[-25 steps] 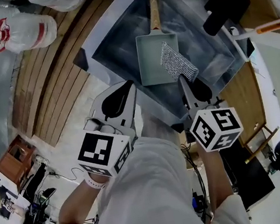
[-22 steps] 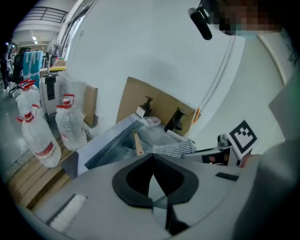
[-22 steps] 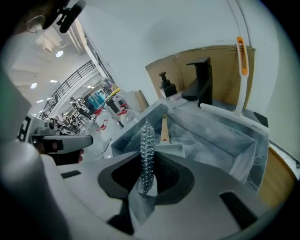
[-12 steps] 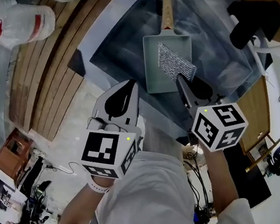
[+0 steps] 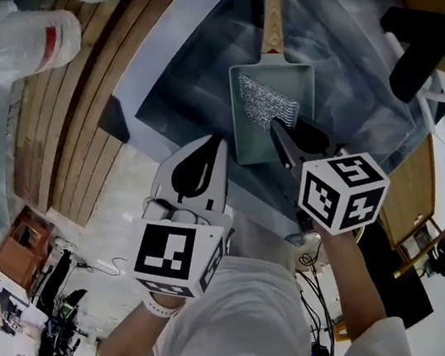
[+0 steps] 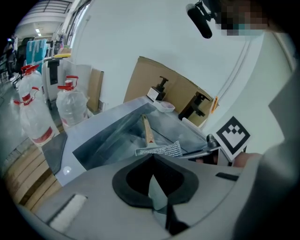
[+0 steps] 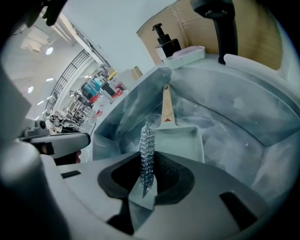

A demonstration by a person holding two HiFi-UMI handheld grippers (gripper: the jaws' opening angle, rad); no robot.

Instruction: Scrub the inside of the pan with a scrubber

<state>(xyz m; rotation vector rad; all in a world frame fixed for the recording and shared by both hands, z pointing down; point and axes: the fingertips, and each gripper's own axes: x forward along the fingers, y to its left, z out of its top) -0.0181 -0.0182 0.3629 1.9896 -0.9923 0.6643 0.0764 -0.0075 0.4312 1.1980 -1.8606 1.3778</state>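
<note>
Scrubber hangs clamped in the right claw over the pan for scrubbing; left claw sits clenched, empty.

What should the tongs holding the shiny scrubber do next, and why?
Probably press the scrubber down onto the pan's bottom and rub. The right tongs are shut on it just over the pan, and I cannot tell that it touches yet.

Wooden slats, white wall, cardboard panel.

no print can be read (the bottles' red labels blur).
</note>
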